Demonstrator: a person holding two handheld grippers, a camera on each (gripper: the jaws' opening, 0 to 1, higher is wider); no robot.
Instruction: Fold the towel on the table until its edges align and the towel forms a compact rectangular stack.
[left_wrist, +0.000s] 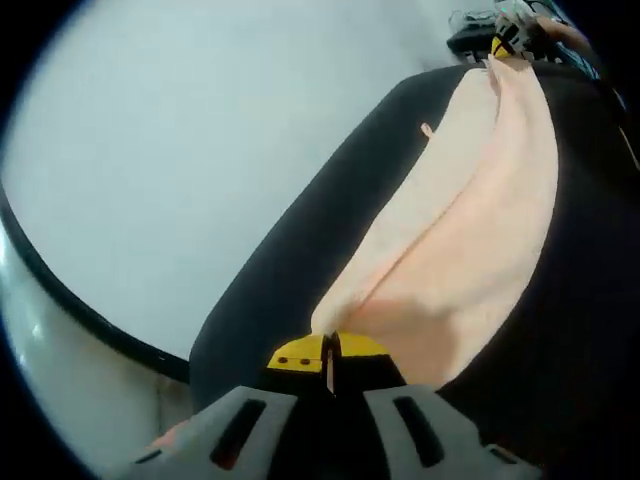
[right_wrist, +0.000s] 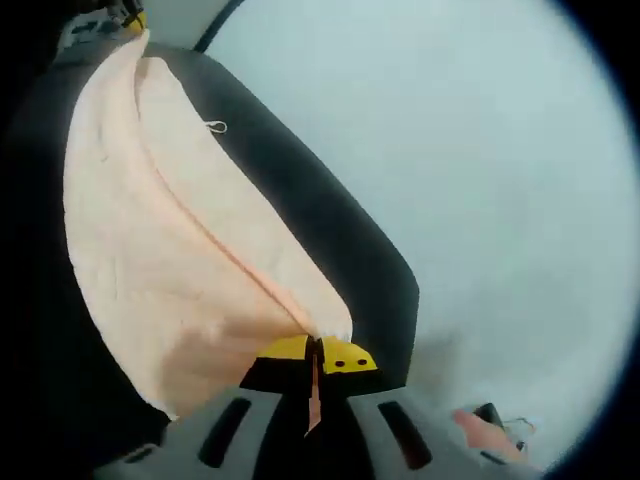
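Left gripper (left_wrist: 329, 357): yellow-tipped jaws pressed together on a corner of the peach towel (left_wrist: 470, 230). Right gripper (right_wrist: 318, 356): jaws likewise pinching the opposite corner, a sliver of cloth showing between them. In the left gripper view the right gripper appears at the towel's far end, top right.

The towel hangs stretched between the two tools, its long axis running from one gripper to the other, sagging in a fold over a dark mat (left_wrist: 290, 270) on the pale table (left_wrist: 190, 150). Each tool holds its own end; neither is nearer the middle.

A small hanging loop (right_wrist: 216, 126) sits on one edge. No brand or writing readable.
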